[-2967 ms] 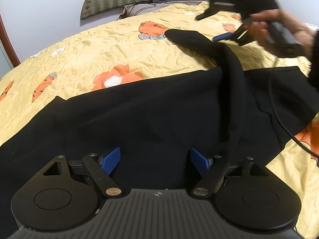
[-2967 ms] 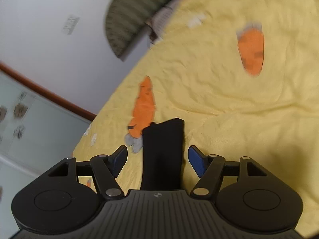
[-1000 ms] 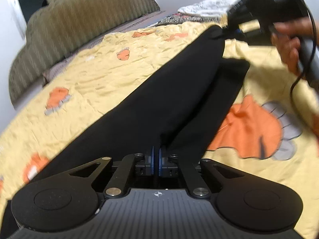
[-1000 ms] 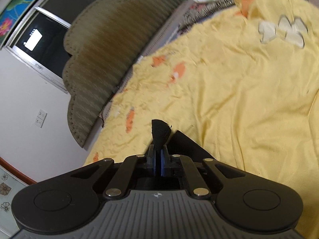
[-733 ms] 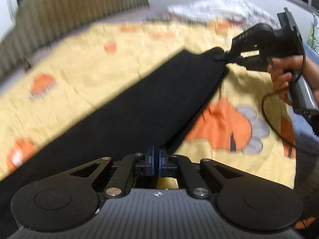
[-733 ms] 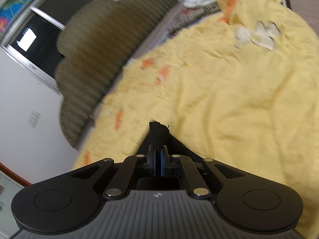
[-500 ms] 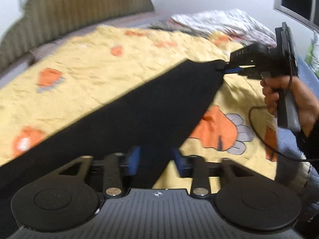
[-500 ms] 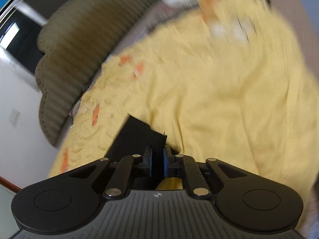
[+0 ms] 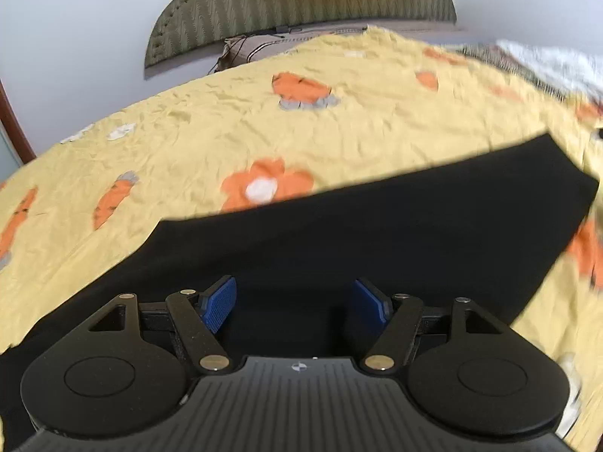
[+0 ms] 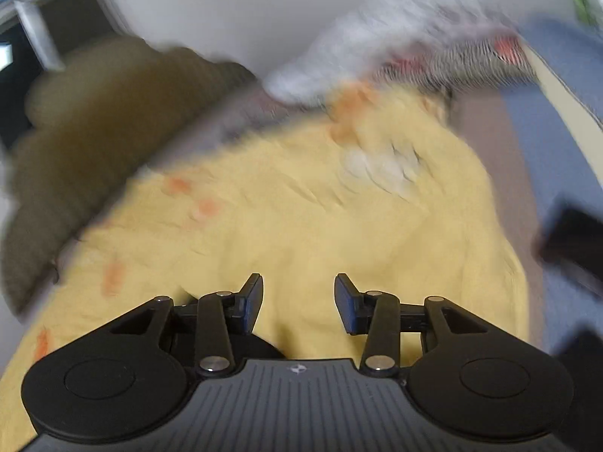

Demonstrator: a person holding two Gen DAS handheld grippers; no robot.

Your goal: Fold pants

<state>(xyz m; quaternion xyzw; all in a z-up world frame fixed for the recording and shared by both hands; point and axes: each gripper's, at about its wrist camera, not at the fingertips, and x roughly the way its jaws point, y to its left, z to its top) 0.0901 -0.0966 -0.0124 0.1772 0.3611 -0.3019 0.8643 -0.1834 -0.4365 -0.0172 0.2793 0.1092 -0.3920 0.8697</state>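
Observation:
The black pants (image 9: 377,233) lie flat across the yellow flowered bedspread (image 9: 211,135) as one long band, legs stacked, the leg end at the right. My left gripper (image 9: 296,303) is open and empty just above the pants, near their front edge. My right gripper (image 10: 297,303) is open and empty over the bedspread (image 10: 301,207); that view is blurred. A small dark patch of the pants (image 10: 260,346) shows just below its left finger.
A green padded headboard (image 9: 301,3) stands at the far side of the bed, against a white wall with sockets. White and striped bedding (image 10: 395,49) lies at the head of the bed. A blue surface (image 10: 557,150) runs along the right.
Both grippers were shut on the pants and pulled the leg over and taut. They have since opened and let go, and both have swung away; the pants now lie flat.

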